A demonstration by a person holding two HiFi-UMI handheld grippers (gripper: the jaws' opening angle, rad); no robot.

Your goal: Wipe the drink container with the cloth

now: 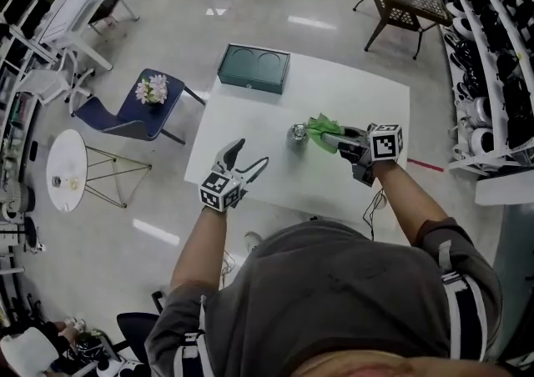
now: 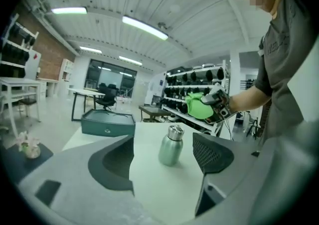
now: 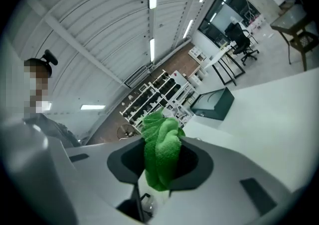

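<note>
Noted: right gripper [image 1: 332, 138] clamps cloth [image 1: 319, 126]; left gripper [image 1: 250, 156] wide, empty. Risk: bottle [image 1: 299, 135] stands unheld on worktop [image 1: 350, 92]; wiping push may topple it.

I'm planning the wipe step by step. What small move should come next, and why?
Probably slide the left gripper forward to close on the bottle: its jaws stand apart, short of the free-standing bottle, while the right gripper clamps the green cloth near it.
</note>
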